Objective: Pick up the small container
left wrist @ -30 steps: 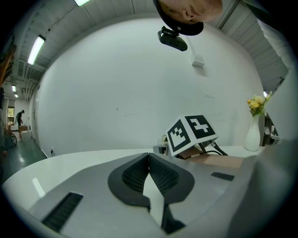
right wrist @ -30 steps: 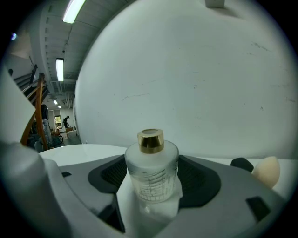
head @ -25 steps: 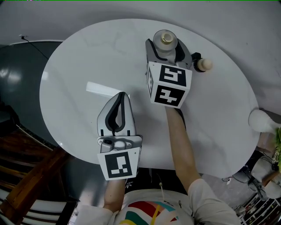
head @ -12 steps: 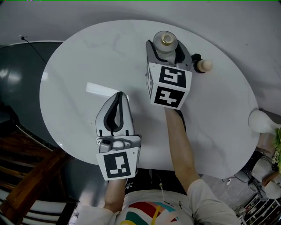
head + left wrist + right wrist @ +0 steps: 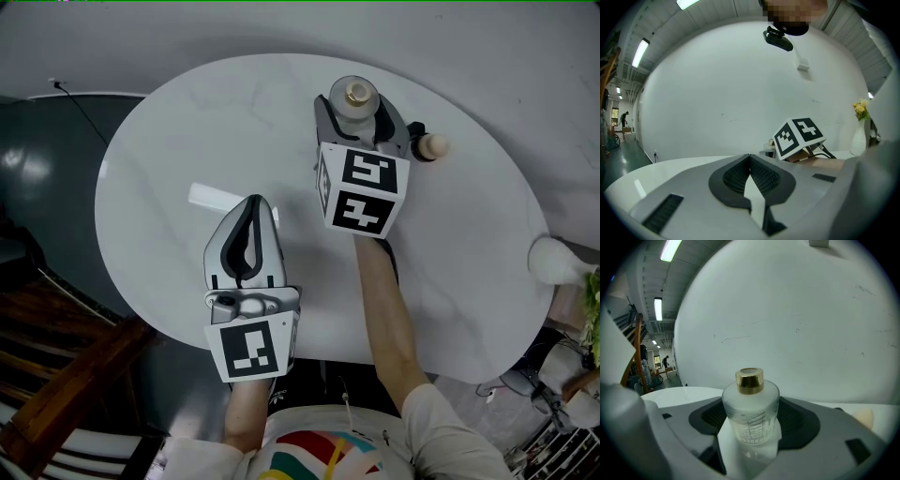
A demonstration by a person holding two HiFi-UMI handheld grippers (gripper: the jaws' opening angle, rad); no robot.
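Note:
The small container (image 5: 354, 99) is a frosted glass bottle with a gold cap, upright at the far side of the round white table (image 5: 169, 141). My right gripper (image 5: 356, 114) is shut on it, one jaw on each side of its body. In the right gripper view the bottle (image 5: 751, 416) stands between the dark pads (image 5: 710, 417); whether its base touches the table is hidden. My left gripper (image 5: 255, 202) is shut with nothing in it, over the table's near left part. In the left gripper view the left gripper (image 5: 750, 157) has its jaws pressed together.
A small cream knob on a black base (image 5: 427, 145) stands just right of the right gripper, also seen as a cream knob (image 5: 864, 418) at the right gripper view's edge. A white vase (image 5: 555, 261) sits at the table's right rim. Dark floor lies off the left edge.
The whole head view has slid slightly down the picture. Both grippers and the bottle keep the same places relative to the table.

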